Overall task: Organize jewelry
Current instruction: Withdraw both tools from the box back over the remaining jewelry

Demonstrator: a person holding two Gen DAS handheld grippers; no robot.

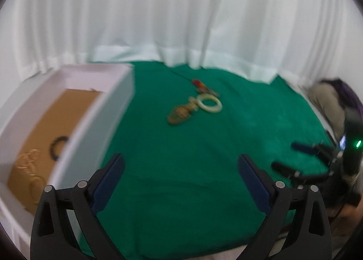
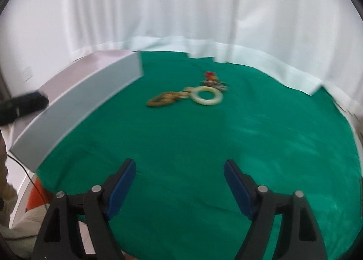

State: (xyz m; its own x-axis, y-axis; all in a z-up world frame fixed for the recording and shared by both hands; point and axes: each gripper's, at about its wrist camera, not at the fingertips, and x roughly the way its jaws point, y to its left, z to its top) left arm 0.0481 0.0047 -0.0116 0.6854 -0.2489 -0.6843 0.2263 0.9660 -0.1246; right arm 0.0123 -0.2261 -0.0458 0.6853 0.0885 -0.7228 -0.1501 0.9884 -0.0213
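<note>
Both grippers gape empty; blurred jewelry pile (image 1: 195,103) beyond, pieces indistinct.

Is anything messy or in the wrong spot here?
Yes. Some jewelry still lies in a loose heap on the green cloth: a white bangle, a golden piece beside it and a red bit behind. The box already holds a dark ring and a gold chain. Nothing looks broken.

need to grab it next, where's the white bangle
In both wrist views the white bangle lies on the green cloth mid-table, right of the white box, touching the gold bangles on its left.
</note>
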